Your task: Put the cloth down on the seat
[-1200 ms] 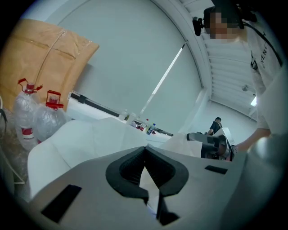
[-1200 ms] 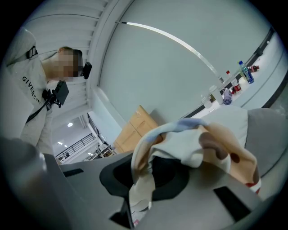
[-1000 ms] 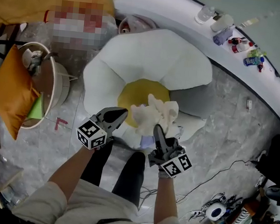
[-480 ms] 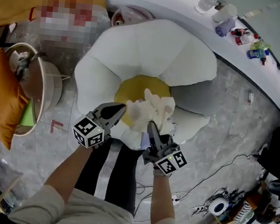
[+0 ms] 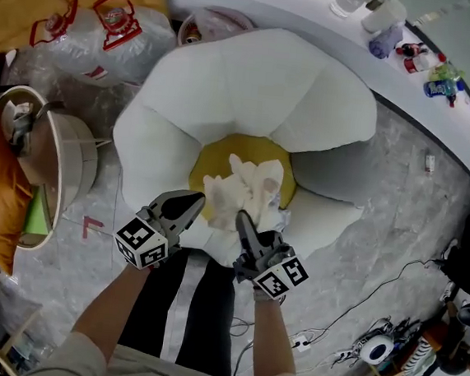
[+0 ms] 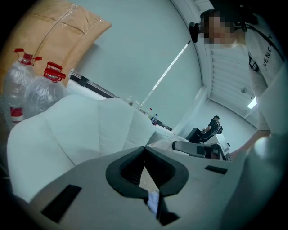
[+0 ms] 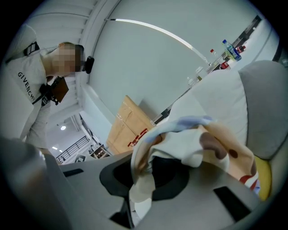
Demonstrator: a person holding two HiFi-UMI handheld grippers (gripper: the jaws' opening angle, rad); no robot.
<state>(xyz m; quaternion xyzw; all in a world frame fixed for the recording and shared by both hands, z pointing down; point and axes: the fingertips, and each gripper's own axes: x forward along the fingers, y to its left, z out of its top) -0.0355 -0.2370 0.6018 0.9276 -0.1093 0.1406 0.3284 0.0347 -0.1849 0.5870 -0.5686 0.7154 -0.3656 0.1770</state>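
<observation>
— Cloth (image 5: 250,186) front and centre in the head view: cream, crumpled, bunched over the yellow middle (image 5: 222,153) of the white, flower-shaped seat (image 5: 253,86).
— Is it lying on the cushion?
— From above I can't tell whether it touches. It spans the two tools: the left gripper (image 5: 198,198) meets its left corner and the right gripper (image 5: 240,216) digs into its near edge. Both sit at the seat's near rim, above the person's dark trousers (image 5: 207,304).
— Anything around?
— Water jugs (image 5: 111,14) with red handles top left, and a curved white desk (image 5: 301,12) behind the seat carrying bottles (image 5: 432,78).
— Left gripper view?
— The jaws come together at their tips, with a pale sliver of cloth pinched in the narrow gap and a white-blue scrap poking out near the base. So it's closed on the cloth. White petals of the seat fill the space just ahead, with the jugs and a sheet of brown cardboard (image 6: 58,31) beyond on the left.
— And the right gripper view?
— Cloth all over it. The fabric is clamped between the jaws, which are only narrowly apart, and billows up over them. It shows brown spots, a blue edge and a touch of red print. Behind it are a white petal, a grey one and a strip of yellow at the right edge.
</observation>
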